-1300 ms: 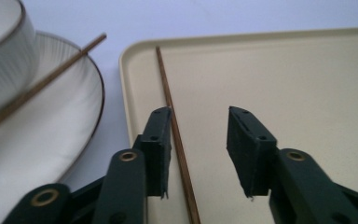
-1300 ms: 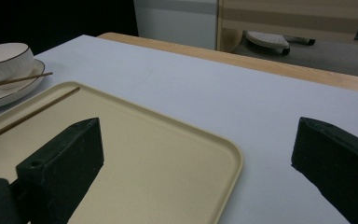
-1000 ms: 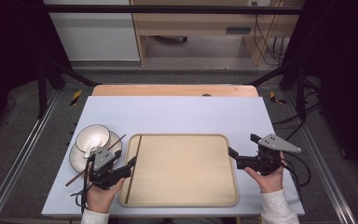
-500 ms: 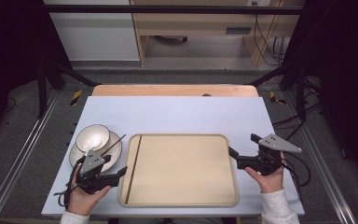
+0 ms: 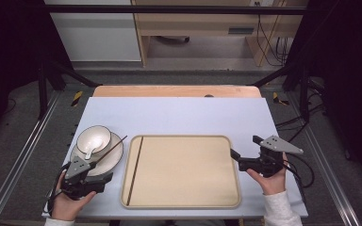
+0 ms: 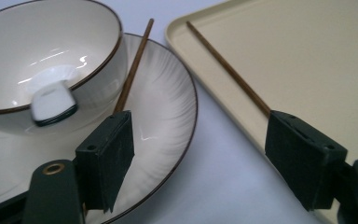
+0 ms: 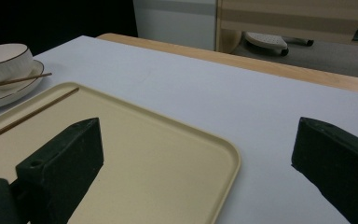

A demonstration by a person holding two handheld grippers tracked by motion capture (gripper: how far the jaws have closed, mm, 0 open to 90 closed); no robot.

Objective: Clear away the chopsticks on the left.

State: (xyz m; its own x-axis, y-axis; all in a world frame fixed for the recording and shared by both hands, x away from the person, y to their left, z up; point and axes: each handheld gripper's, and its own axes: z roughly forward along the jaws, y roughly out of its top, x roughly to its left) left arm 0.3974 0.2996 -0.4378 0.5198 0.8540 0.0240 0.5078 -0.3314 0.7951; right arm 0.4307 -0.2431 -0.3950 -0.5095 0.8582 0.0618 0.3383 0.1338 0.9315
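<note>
Your left tool (image 5: 104,181) has just been opening; its jaws stand wide and empty. One chopstick (image 6: 131,70) rests on the plate (image 6: 168,116) ahead of it, the other (image 6: 228,70) on the tray (image 5: 184,172) beside it. Your right tool (image 5: 234,155), also wide, waits at the tray's far edge.

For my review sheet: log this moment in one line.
left gripper: open, jaws just opening, empty | chopstick: on plate | second chopstick: in tray | right gripper: open

So the desk (image 5: 179,115) has a pale bluish-white top with a wooden strip along the far edge. Sitting right on it: a beige tray (image 5: 184,202) in the middle and a white plate (image 5: 115,162) just left of it.
</note>
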